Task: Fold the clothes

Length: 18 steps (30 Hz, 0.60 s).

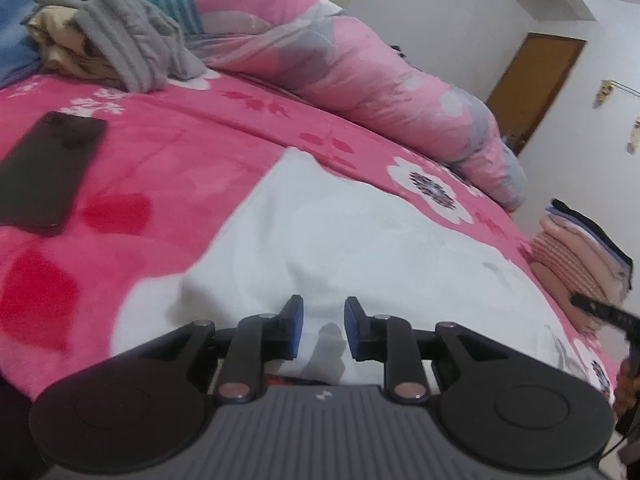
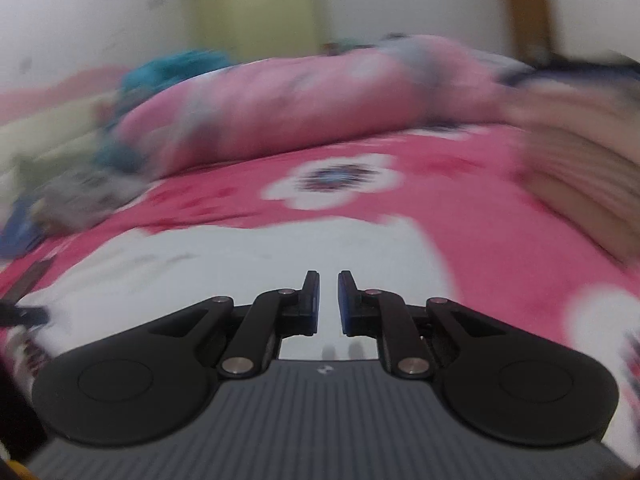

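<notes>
A: Left gripper [image 1: 322, 327] low in frame, jaws narrowly apart over the white garment [image 1: 360, 240], gripping nothing. Right gripper [image 2: 328, 304] nearly closed, empty.

B: Likely between folds; next, pinching an edge. Farther up-left, black phone [image 1: 48, 172]; right edge, folded stack [image 1: 580, 256]. No readable writing.

I can read no words, numbers or brand names anywhere here. The only sign is a small pale emblem on the ribbed grey housing of the left gripper [image 1: 322, 322], and the same emblem on the right gripper [image 2: 328, 300]; it is too small to make out.
</notes>
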Available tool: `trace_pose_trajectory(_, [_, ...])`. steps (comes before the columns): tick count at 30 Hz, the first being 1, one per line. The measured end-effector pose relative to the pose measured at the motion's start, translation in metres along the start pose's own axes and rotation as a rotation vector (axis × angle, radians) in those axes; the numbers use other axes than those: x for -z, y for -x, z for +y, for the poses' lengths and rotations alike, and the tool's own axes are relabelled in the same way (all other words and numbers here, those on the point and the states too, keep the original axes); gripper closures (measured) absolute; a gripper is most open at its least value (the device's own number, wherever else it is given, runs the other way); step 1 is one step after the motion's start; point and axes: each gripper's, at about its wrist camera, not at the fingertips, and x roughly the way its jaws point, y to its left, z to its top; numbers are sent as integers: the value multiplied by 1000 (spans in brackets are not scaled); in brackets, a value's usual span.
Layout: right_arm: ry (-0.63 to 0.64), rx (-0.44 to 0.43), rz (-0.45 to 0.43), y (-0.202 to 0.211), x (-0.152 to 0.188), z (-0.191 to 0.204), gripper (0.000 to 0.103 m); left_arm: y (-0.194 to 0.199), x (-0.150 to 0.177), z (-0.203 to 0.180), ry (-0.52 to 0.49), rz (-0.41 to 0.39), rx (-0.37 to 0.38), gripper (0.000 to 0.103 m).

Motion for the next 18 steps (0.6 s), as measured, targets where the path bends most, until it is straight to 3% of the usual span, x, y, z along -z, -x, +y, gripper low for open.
trace_pose_trajectory(5, [87,-187,168,-79,-38,53,93,6,2,9,58,-9,-4,81])
trace_pose_trajectory(8, [114,-221,275,-135,-48,74,93,9,3,10,57,-12,-6,81])
trace_pose_trajectory(14, [104,-85,335,-224,-58,75,96,15,6,23,88,-24,37,81])
trace_pose_trajectory(18, [11,16,298,-238,-74,64,92,25,5,36,104,-54,49,80])
